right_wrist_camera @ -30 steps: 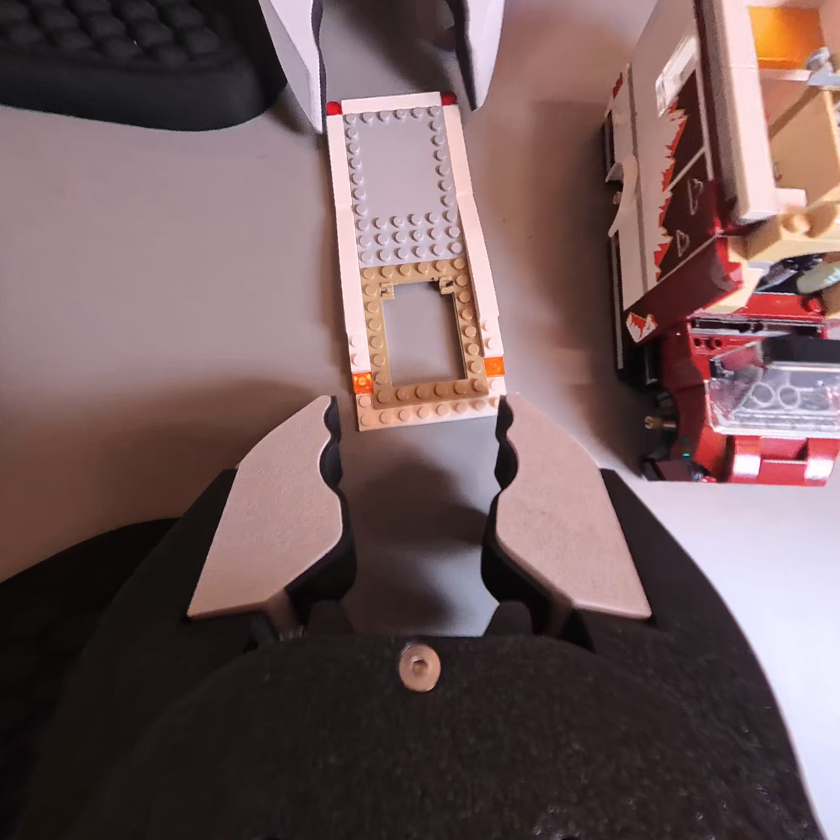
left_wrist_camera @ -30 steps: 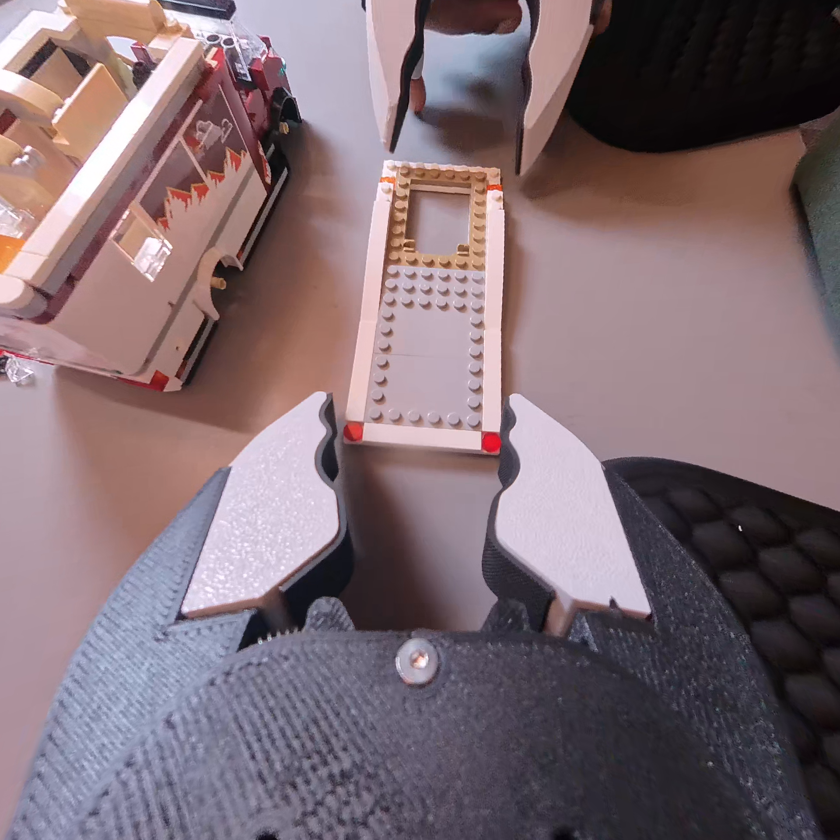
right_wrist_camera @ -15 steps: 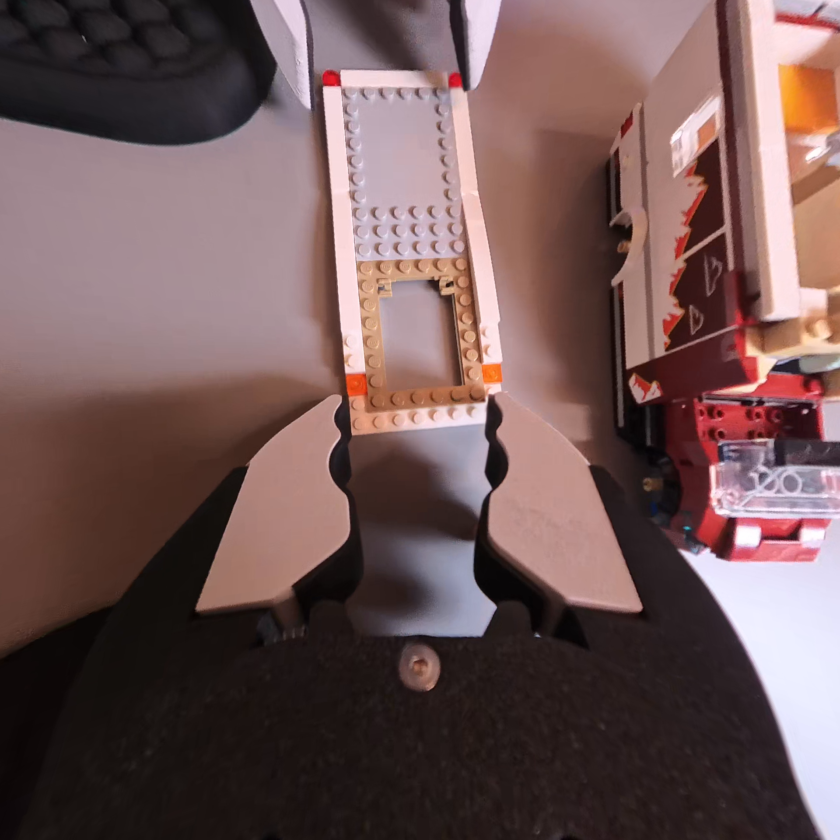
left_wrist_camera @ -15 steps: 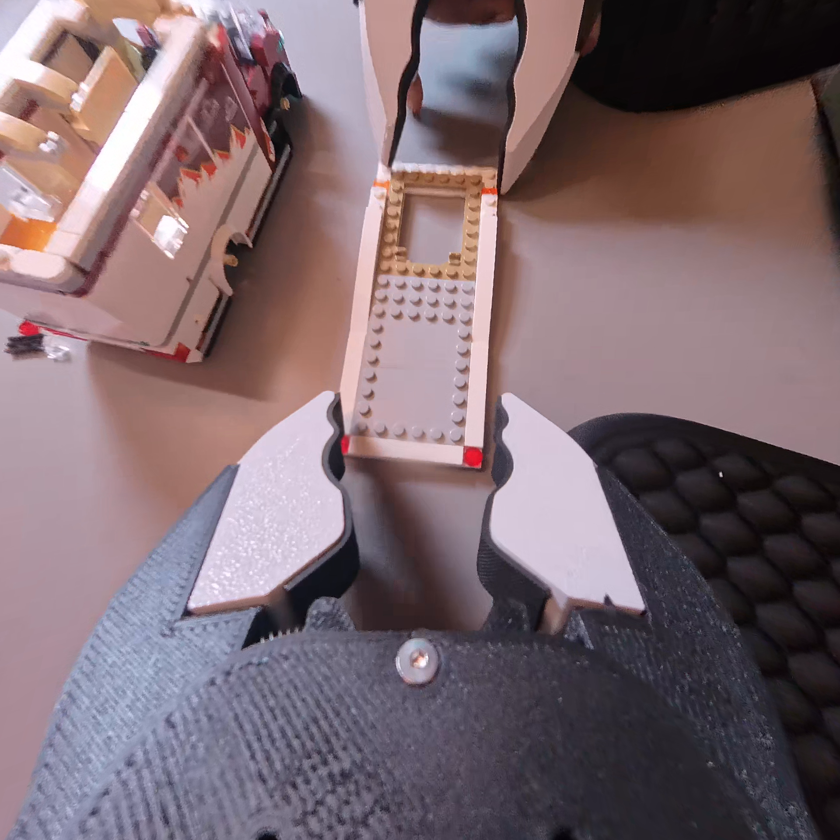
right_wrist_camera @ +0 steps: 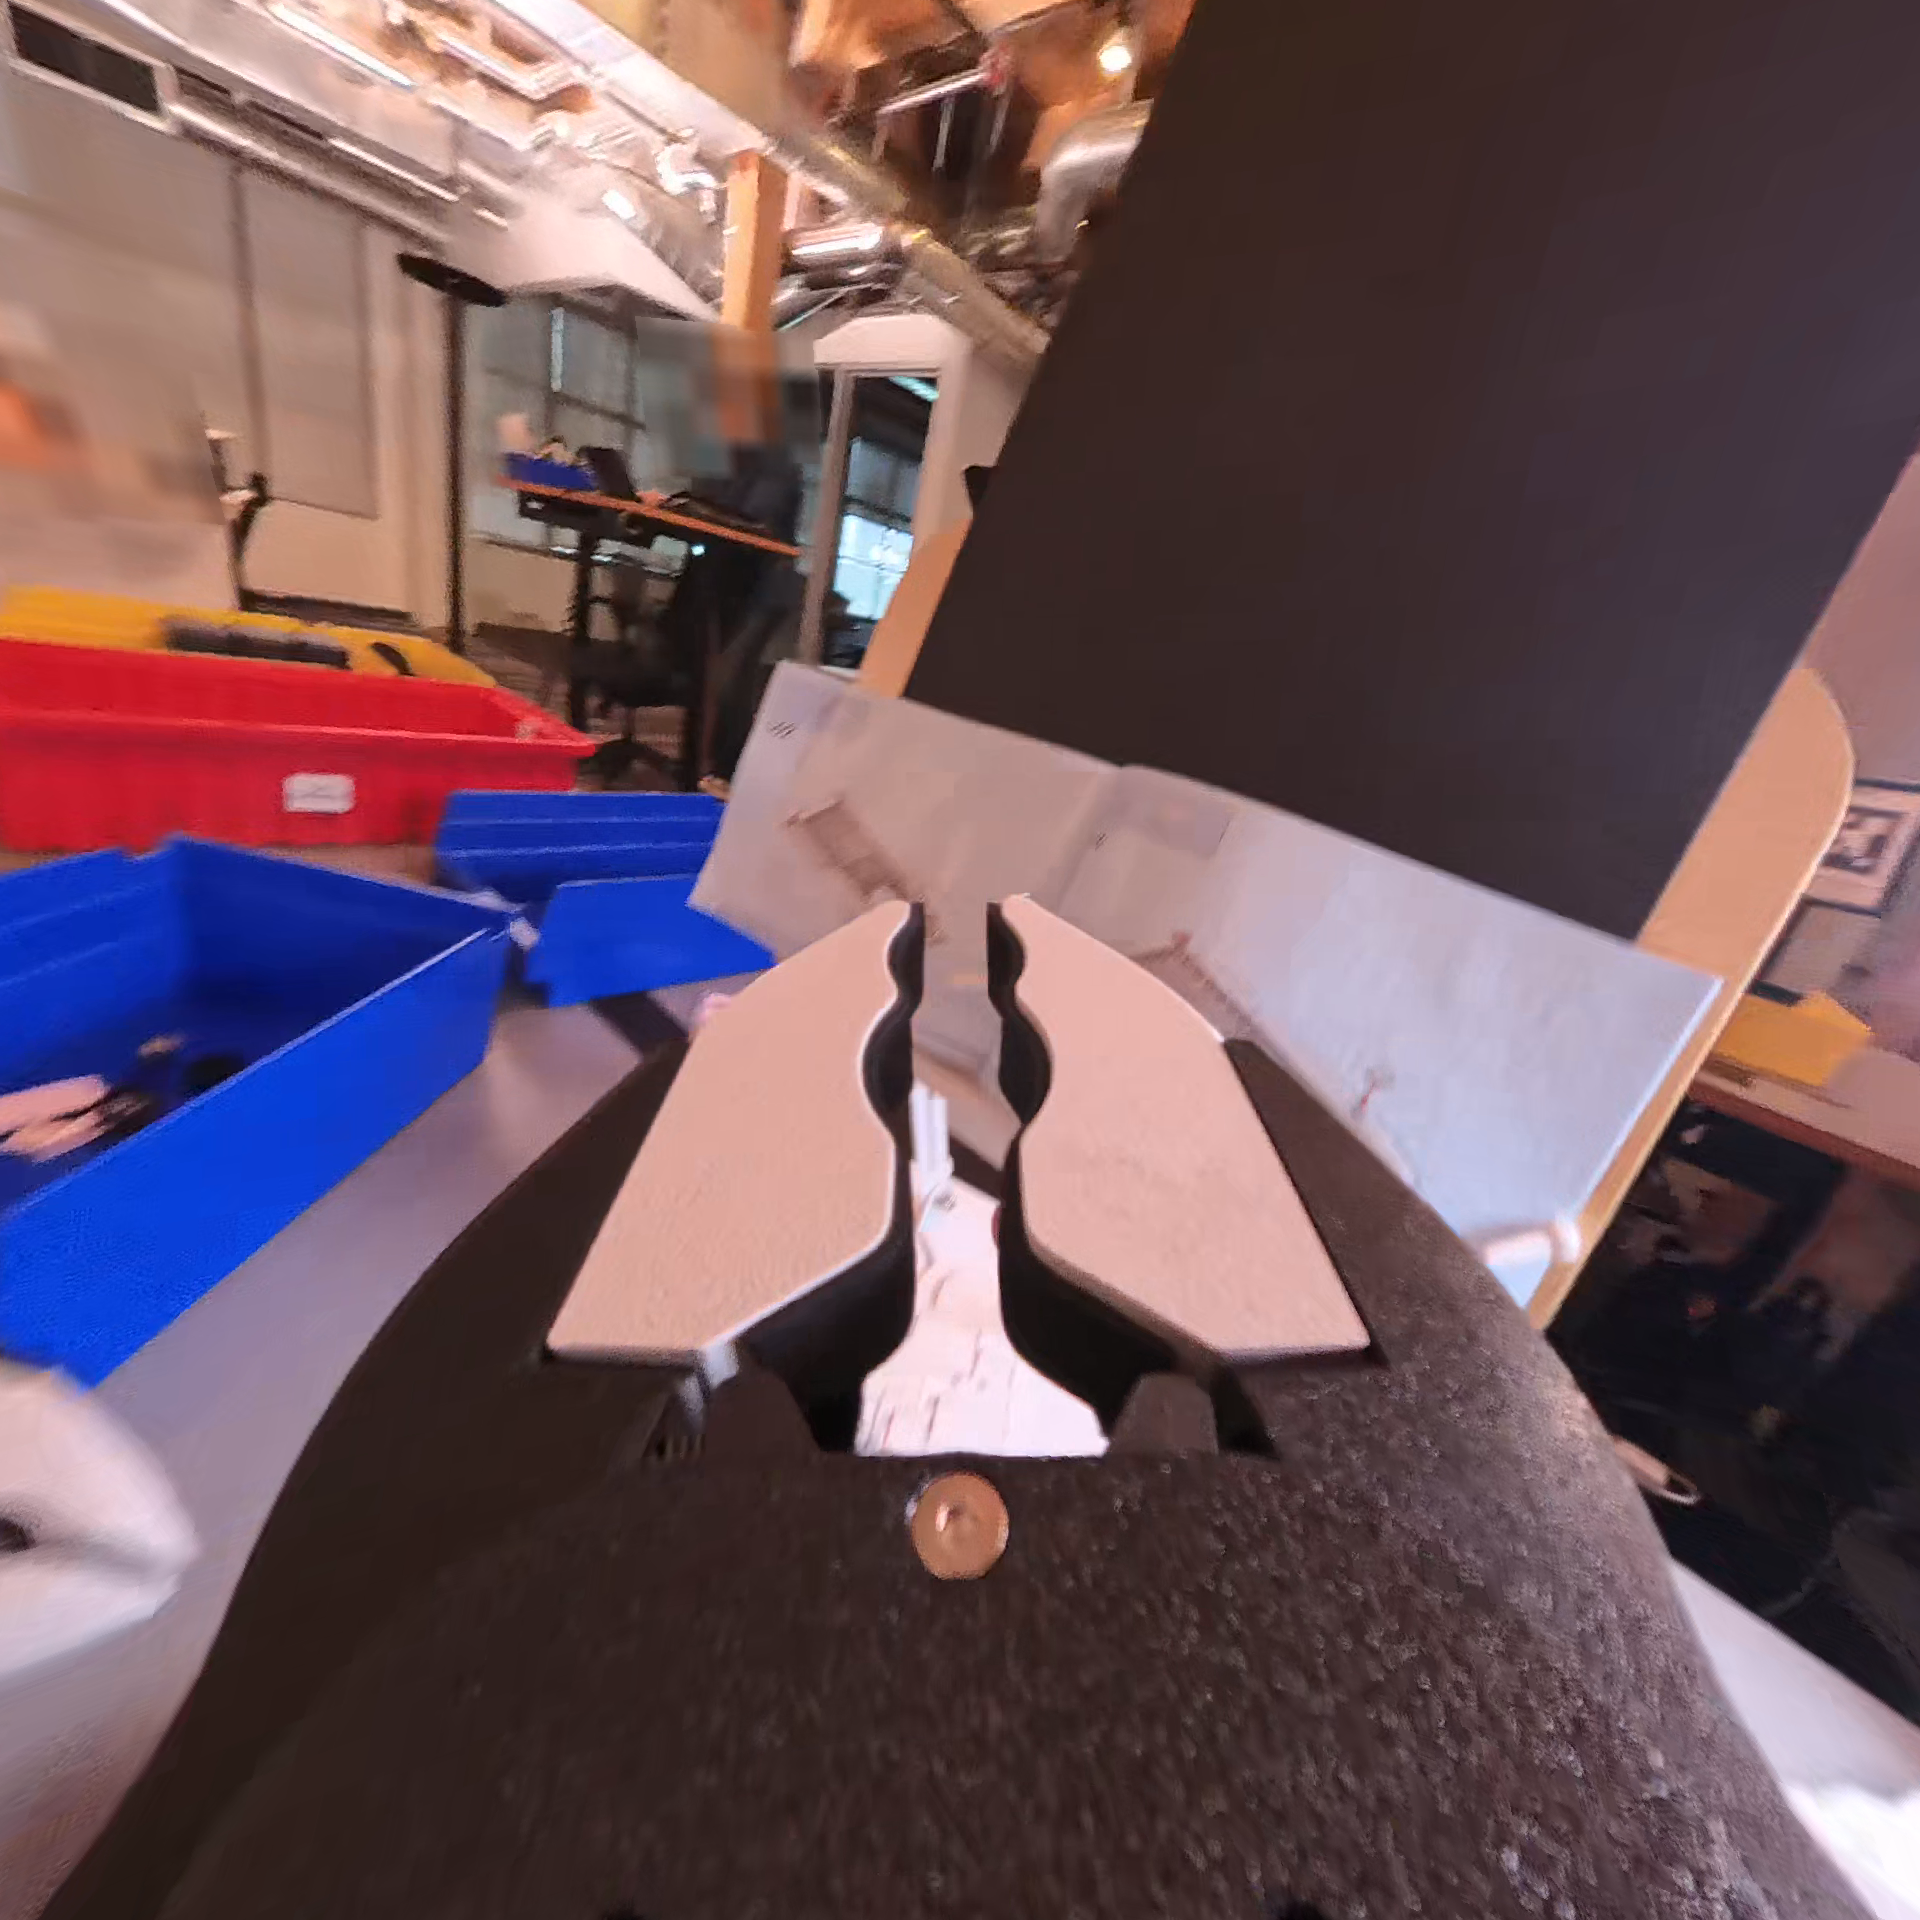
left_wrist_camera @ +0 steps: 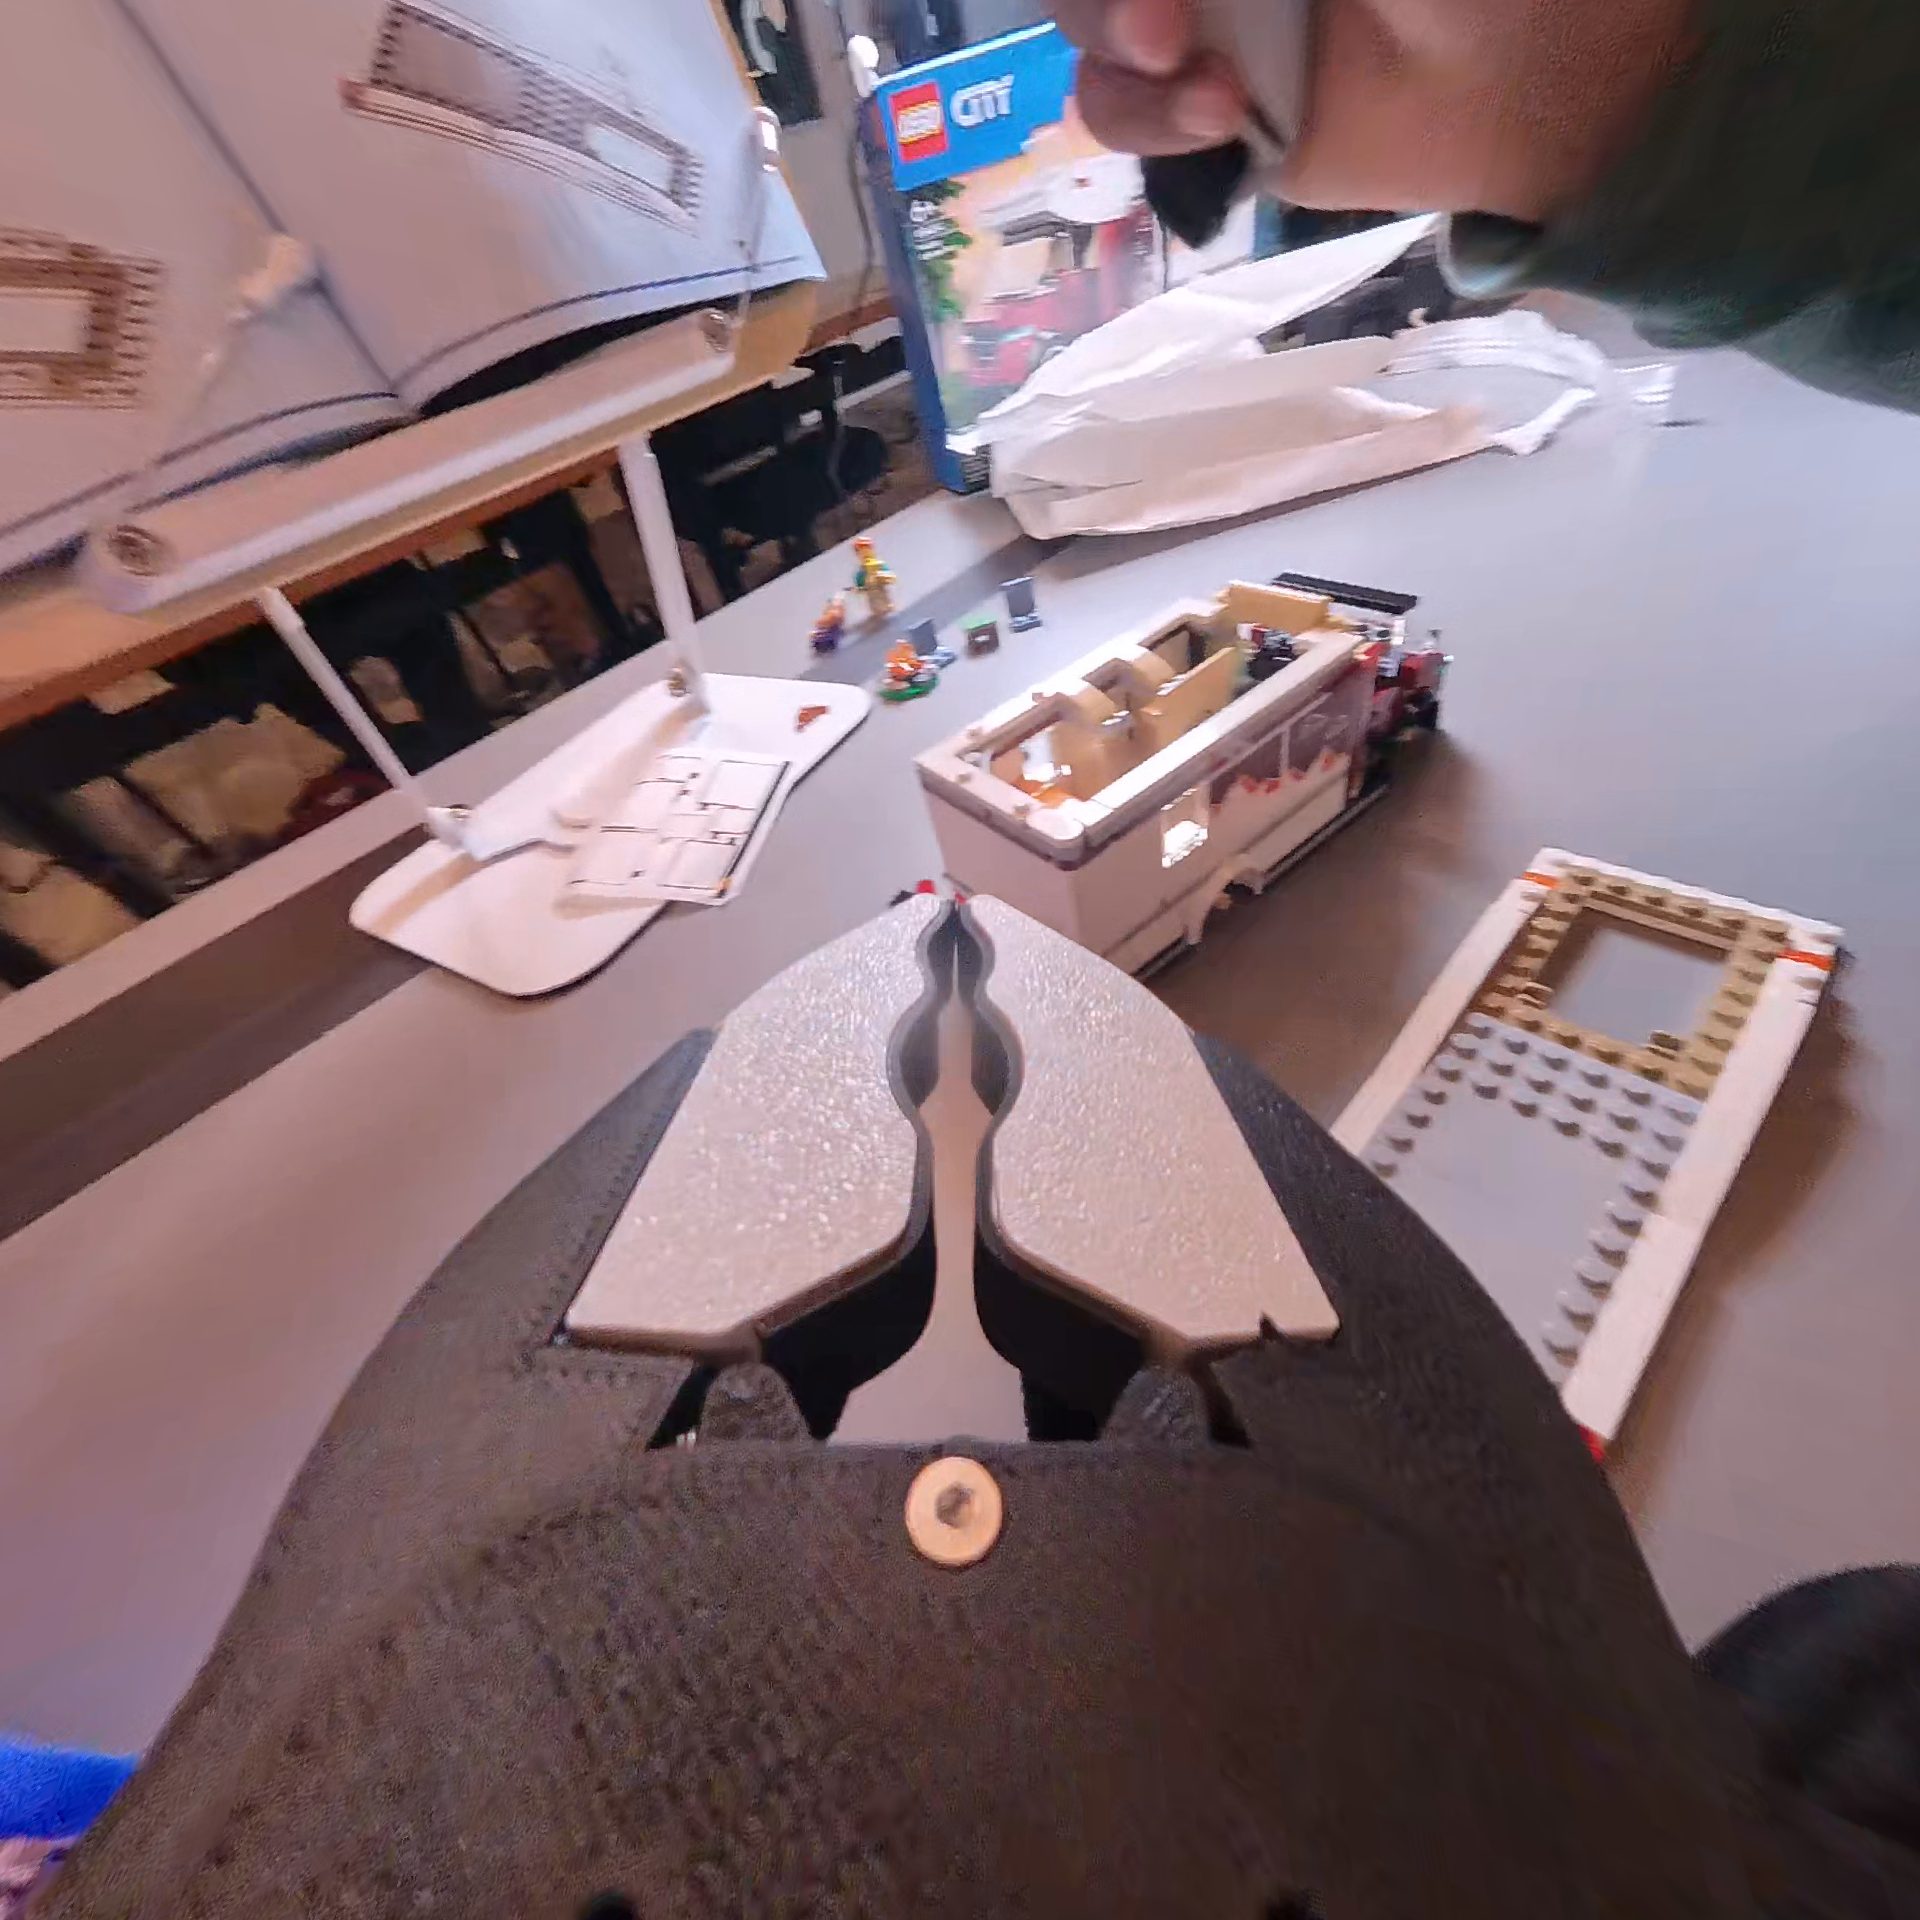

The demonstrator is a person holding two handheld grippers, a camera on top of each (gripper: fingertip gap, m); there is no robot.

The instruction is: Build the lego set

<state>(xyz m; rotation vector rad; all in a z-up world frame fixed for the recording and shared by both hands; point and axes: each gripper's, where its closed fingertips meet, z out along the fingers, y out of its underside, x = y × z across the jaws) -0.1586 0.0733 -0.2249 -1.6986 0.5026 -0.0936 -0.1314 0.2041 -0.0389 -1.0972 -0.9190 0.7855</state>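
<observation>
The left wrist camera rode high and tilted, looking down across the grey tabletop [left_wrist_camera: 1662, 623] toward a white-and-maroon brick-built van [left_wrist_camera: 1174, 769]. The right wrist camera sat low, facing out level at a white open instruction booklet on its stand [right_wrist_camera: 1195, 914], which both views shared.
</observation>
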